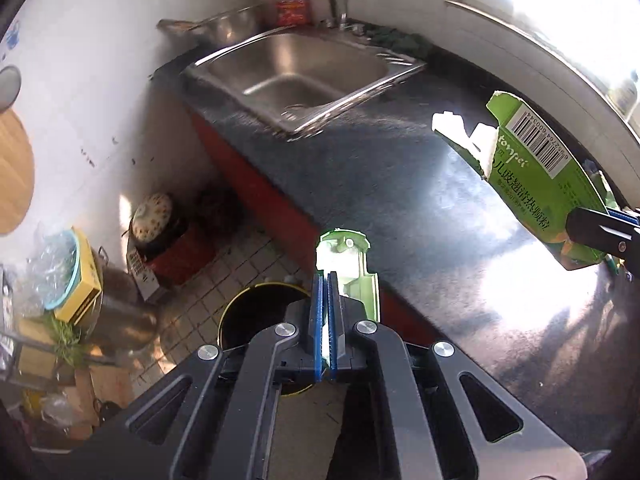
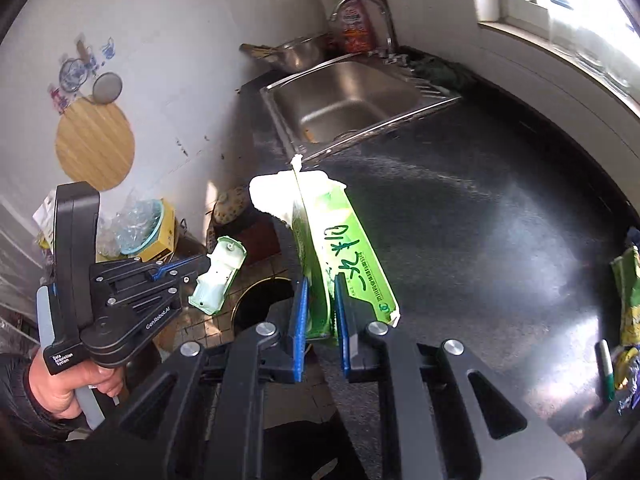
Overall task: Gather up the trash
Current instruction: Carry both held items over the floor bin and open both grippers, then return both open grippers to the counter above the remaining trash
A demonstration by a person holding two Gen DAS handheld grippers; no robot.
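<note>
My left gripper is shut on a light green plastic piece and holds it above a dark round bin on the tiled floor. It also shows in the right wrist view with the plastic piece over the bin. My right gripper is shut on a torn green carton held over the counter's front edge. In the left wrist view the carton hangs at the right, pinched by a black finger.
A steel sink with a faucet sits at the back of the dark counter. Wrappers and a marker lie at the counter's right. Pots, a yellow box and clutter stand on the floor at the left.
</note>
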